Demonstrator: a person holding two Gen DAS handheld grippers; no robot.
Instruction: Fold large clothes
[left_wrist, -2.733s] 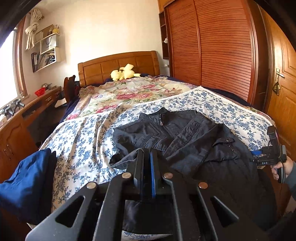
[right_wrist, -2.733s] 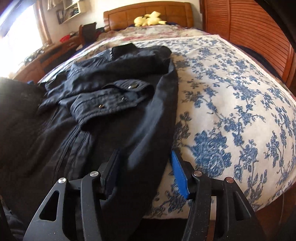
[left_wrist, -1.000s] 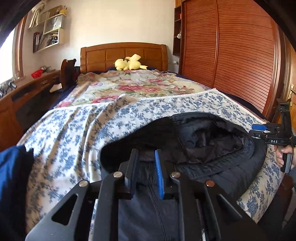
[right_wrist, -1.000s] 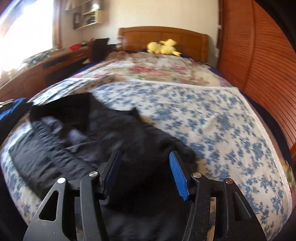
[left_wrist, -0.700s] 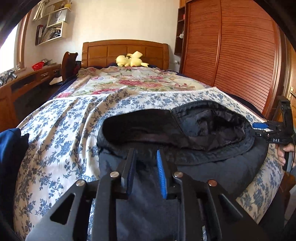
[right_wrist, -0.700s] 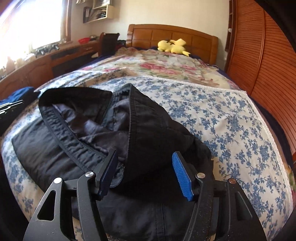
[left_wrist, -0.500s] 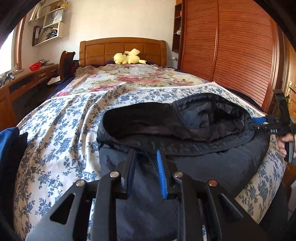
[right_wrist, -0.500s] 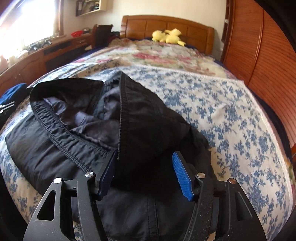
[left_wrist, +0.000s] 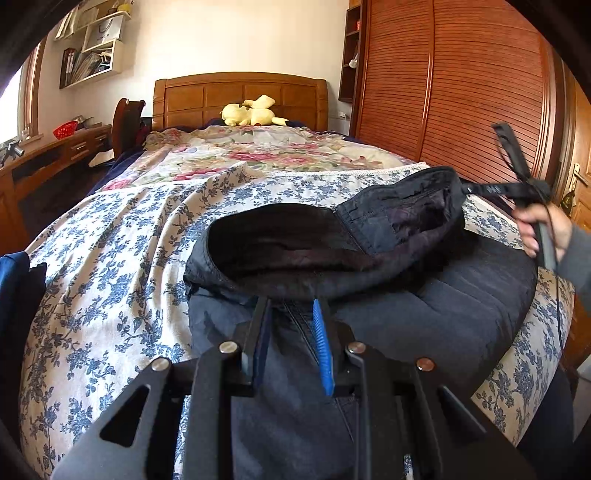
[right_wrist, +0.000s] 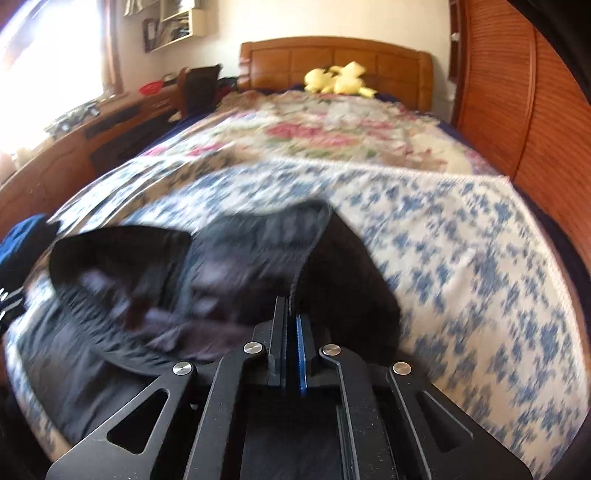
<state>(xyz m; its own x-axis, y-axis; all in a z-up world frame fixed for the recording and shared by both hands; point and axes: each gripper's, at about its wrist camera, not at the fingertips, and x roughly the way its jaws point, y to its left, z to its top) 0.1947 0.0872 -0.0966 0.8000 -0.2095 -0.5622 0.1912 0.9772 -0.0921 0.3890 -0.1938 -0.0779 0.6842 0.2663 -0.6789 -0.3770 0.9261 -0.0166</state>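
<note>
A black jacket (left_wrist: 424, 317) lies folded on the blue-flowered sheet (left_wrist: 110, 258) at the near end of the bed. Its hem gapes open and shows the dark lining (left_wrist: 406, 218). My left gripper (left_wrist: 290, 321) hovers low over the jacket's near layer with its jaws a narrow gap apart. The zipper shows between them, and the tips reach the hem band. My right gripper (right_wrist: 291, 306) is shut on the hem's edge (right_wrist: 310, 254). From the left wrist view the right gripper (left_wrist: 480, 189), held by a hand (left_wrist: 543, 229), keeps that corner lifted at the right.
A blue garment (left_wrist: 14, 295) hangs at the left edge. A yellow plush toy (left_wrist: 251, 112) sits by the wooden headboard. Slatted wardrobe doors (left_wrist: 461, 92) run close along the bed's right side, and a desk (left_wrist: 55, 155) runs along the left.
The right jaws were wide around the hem and have closed on its edge, drawing that corner up and to the right. The left gripper stays almost where it was.
</note>
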